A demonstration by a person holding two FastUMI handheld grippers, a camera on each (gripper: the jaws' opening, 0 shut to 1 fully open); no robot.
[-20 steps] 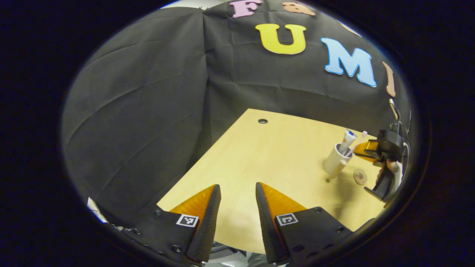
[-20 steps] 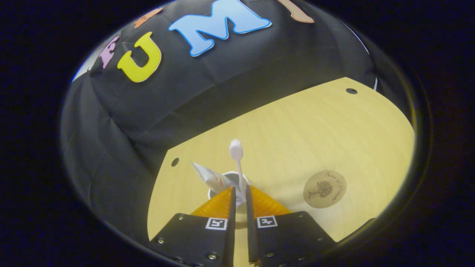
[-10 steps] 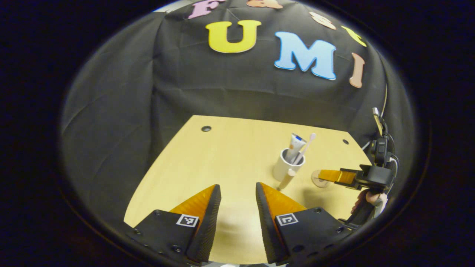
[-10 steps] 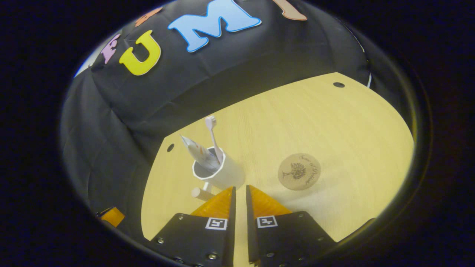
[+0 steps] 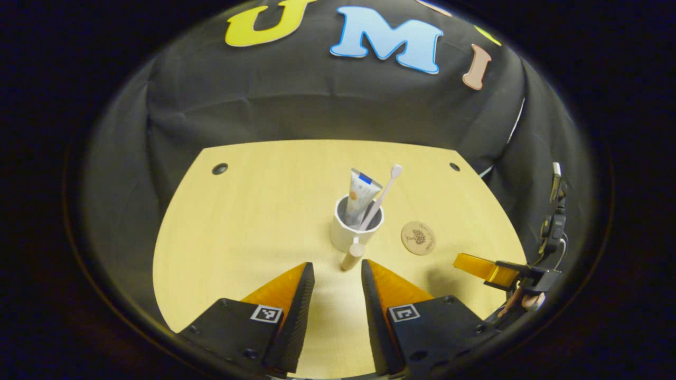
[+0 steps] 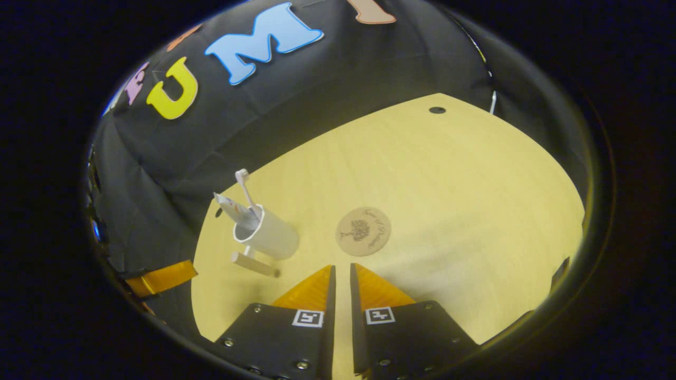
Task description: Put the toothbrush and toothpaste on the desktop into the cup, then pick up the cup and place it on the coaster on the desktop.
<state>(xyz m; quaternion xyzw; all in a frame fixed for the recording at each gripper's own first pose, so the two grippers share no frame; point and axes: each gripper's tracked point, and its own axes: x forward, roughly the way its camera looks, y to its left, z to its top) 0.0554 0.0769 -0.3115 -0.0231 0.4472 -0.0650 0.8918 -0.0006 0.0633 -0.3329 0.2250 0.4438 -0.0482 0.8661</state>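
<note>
A white cup [image 5: 348,234] with a wooden side handle [image 5: 351,257] stands upright on the light wooden desktop [image 5: 253,221]. A toothpaste tube [image 5: 361,193] and a toothbrush [image 5: 387,183] lean inside it. The round coaster [image 5: 418,238] lies flat just right of the cup. My left gripper [image 5: 338,270] is open and empty, just short of the handle. In the right gripper view, the cup [image 6: 272,241] is to the left and the coaster [image 6: 363,231] just ahead. My right gripper [image 6: 341,272] is shut with nothing in it, drawn back from both.
Small round holes [image 5: 219,169] mark the desktop's far corners. My right gripper [image 5: 483,265], held by a hand, hovers over the table's right edge in the left gripper view. One of my left gripper's fingers [image 6: 161,277] shows at the far left of the right gripper view.
My right gripper has pulled back from the cup, leaving the toothbrush standing inside. My left gripper has swung round and closer, so the cup now sits straight ahead of it.
</note>
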